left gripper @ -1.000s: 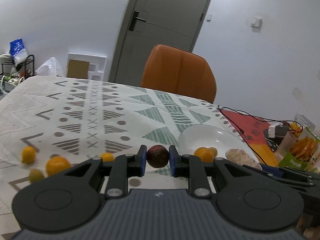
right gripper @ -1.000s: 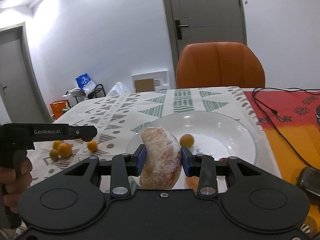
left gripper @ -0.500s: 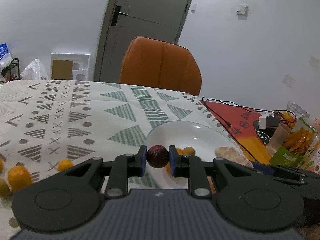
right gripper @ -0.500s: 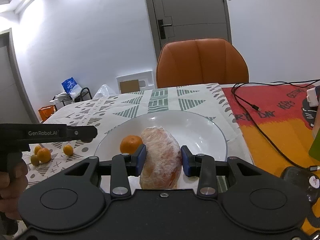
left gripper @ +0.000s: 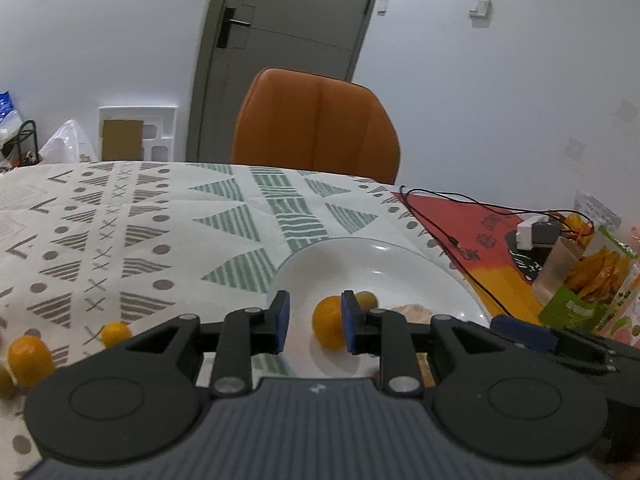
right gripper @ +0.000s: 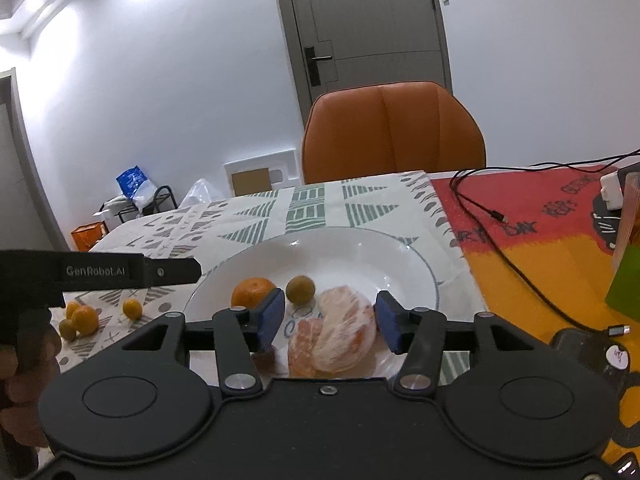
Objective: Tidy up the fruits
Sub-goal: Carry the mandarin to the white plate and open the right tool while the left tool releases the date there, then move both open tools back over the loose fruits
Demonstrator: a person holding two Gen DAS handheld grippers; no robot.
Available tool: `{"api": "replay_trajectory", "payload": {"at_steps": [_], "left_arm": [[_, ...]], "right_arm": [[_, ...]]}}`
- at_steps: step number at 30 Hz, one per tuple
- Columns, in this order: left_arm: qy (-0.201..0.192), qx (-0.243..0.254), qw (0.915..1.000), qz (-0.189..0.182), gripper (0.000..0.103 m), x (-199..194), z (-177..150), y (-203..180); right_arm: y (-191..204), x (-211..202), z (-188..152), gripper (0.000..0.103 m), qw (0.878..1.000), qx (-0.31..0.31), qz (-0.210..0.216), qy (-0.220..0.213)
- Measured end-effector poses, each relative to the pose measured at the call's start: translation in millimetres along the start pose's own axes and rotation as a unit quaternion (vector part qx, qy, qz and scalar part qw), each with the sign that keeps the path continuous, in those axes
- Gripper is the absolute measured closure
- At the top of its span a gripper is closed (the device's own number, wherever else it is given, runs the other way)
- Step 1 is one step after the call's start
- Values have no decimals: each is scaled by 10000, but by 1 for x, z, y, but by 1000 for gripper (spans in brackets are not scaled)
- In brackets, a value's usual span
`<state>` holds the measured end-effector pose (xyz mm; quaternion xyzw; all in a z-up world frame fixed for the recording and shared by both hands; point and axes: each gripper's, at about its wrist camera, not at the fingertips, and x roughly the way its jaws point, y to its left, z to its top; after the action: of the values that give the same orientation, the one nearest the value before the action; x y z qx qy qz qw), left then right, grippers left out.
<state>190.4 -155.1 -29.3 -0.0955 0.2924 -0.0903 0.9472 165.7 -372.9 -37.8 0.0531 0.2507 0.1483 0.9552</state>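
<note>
One dark fruit (right gripper: 266,356), half hidden

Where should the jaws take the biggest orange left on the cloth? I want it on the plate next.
Across the middle of the large orange, from above with the left gripper. It is round, so any width fits; smaller fruits crowd its sides, only the top is free.

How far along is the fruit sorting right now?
Partly done. On the white plate lie an orange, a small greenish fruit and the peeled citrus. Nothing is in hand: the left gripper and right gripper both have open jaws, the right one straddling the peeled citrus. Left to do: the small orange fruits on the tablecloth beside the plate.
</note>
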Motion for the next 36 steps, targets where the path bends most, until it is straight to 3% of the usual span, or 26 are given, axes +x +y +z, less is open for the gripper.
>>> {"api": "replay_trajectory", "payload": {"at_steps": [2,4,5,10,13,15,18,33,36], "left_arm": [[-25,-24,10000,90,69,-4,0,4],[-80,-18,9997,210,52,-8,0,7],[-114,-24,9996,268,49,-11,0,9],[-314,-90,9986,414,23,-25,4,16],[-440,-94,9976,526,20,-34,3,21],[-444,-160,9972,575,19,-38,3,26],[-455,-257,9967,615,15,-43,1,34],[-601,-450,9943,757,14,-81,-8,65],[-654,-434,9934,837,5,-90,-5,74]], "right_arm": [[1,-1,-1,52,10000,11,22,14],[3,-2,-1,52,10000,27,54,23],[4,-3,-1,51,10000,31,70,25],[15,-10,-3,40,9999,-46,130,-34],[21,-16,-4,29,9997,-121,170,-93],[23,-22,-3,14,9996,-120,181,-191],[25,-27,-3,6,9992,-112,250,-297],[52,-33,-4,0,9976,-199,599,-268],[59,-32,-4,0,9972,-210,686,-214]]}}
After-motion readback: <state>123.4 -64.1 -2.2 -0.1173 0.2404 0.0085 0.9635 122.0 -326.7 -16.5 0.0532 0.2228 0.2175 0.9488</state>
